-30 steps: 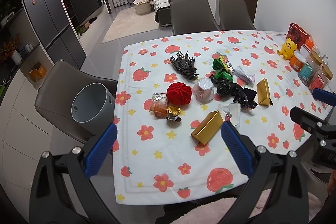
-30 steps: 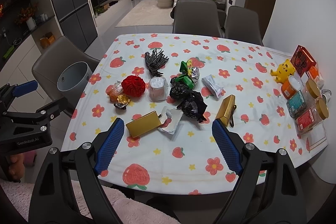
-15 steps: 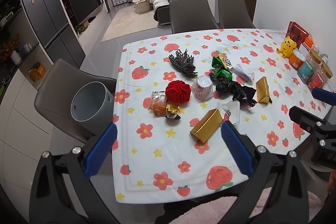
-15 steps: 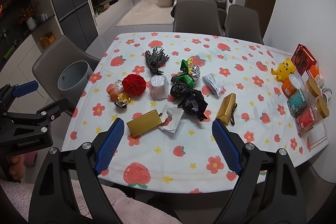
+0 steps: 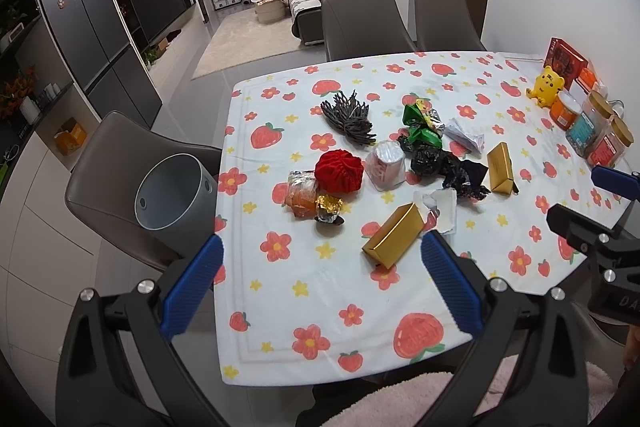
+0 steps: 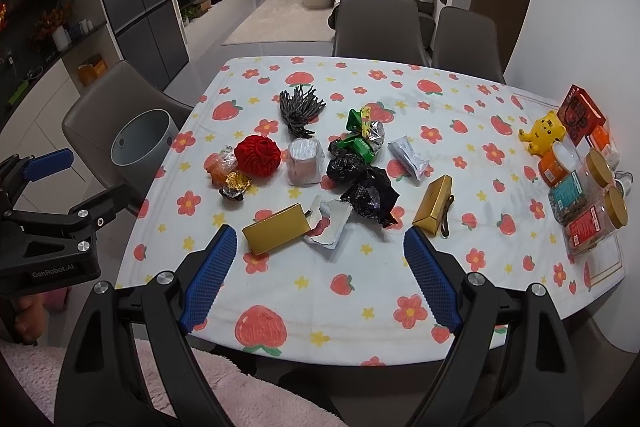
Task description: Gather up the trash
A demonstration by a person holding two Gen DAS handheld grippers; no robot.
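Trash lies in the middle of the flowered table: a gold box, a second gold box, a red ball, black crumpled bags, green wrappers, a foil-topped cup and a dark twig bundle. A grey bin stands on the chair to the left. My left gripper and right gripper are both open and empty, held over the table's near edge.
Jars, a yellow toy and a red box stand along the table's right side. Grey chairs stand at the far side, and one chair on the left holds the bin.
Both grippers have shifted only slightly; the view has drifted a little. Nothing on the table has moved.
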